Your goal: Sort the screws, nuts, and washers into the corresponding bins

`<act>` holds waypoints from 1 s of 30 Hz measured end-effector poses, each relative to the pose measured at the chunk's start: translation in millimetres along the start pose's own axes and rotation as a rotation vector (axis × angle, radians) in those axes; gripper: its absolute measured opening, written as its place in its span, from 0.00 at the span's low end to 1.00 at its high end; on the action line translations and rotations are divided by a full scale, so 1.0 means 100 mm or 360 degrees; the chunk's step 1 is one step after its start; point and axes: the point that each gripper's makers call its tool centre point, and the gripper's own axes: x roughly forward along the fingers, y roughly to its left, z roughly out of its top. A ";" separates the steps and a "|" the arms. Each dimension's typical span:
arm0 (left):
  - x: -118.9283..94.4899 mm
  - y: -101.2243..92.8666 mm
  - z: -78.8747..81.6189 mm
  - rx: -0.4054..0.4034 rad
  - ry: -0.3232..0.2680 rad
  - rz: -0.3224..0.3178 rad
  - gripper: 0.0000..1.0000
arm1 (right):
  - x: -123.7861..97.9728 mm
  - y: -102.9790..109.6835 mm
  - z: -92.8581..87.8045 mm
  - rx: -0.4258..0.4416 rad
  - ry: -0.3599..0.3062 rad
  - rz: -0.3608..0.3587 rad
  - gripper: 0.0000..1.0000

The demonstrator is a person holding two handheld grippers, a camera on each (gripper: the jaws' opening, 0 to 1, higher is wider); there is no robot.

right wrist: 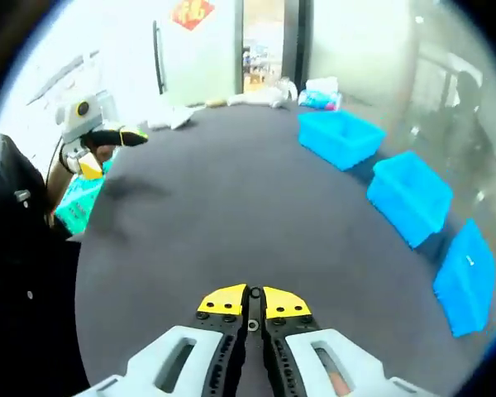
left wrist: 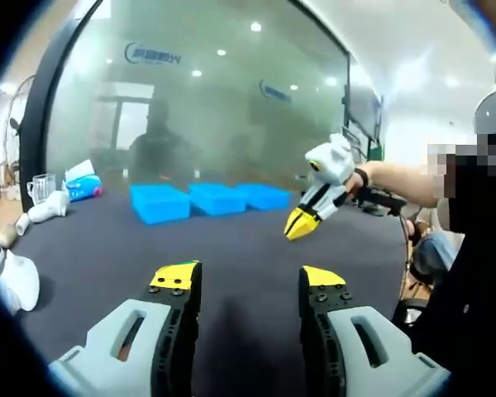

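Between the closed jaws of the right gripper (right wrist: 253,303) sits what looks like a small washer (right wrist: 253,325), above the dark table (right wrist: 231,215). Three blue bins (right wrist: 410,196) stand well apart from it. Left gripper (left wrist: 246,277) hangs open and empty, so I judge sorting barely begun.

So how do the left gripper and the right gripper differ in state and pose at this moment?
The left gripper, grey-bodied with yellow-tipped jaws, stands open with a wide gap and nothing between them; the right gripper has its yellow tips pressed together, with a small metal ring just visible at the seam. In the left gripper view, the right gripper hangs above the dark table, tips pointing down. Both share the same build.
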 end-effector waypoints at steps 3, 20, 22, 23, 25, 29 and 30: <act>0.01 0.00 0.04 0.0003 -0.0015 0.0003 0.46 | -0.12 -0.03 0.05 0.0028 -0.0119 -0.0077 0.04; 0.00 0.00 0.22 0.0023 -0.0080 0.0038 0.46 | -0.91 -0.13 0.24 0.0168 -0.0697 -0.0482 0.04; -0.01 0.00 0.24 0.0028 -0.0086 0.0043 0.46 | -0.95 -0.11 0.22 0.0189 -0.0727 -0.0490 0.04; -0.02 0.00 0.24 0.0031 -0.0086 0.0046 0.46 | -0.99 -0.12 0.24 0.0189 -0.0774 -0.0521 0.04; -0.03 0.00 0.25 0.0039 -0.0087 0.0048 0.46 | -1.02 -0.13 0.24 0.0203 -0.0802 -0.0546 0.04; -0.04 0.01 0.28 0.0047 -0.0095 0.0055 0.46 | -1.14 -0.23 0.25 0.0283 -0.0904 -0.0604 0.04; -0.04 0.01 0.28 0.0047 -0.0097 0.0057 0.46 | -1.15 -0.26 0.24 0.0294 -0.0909 -0.0613 0.04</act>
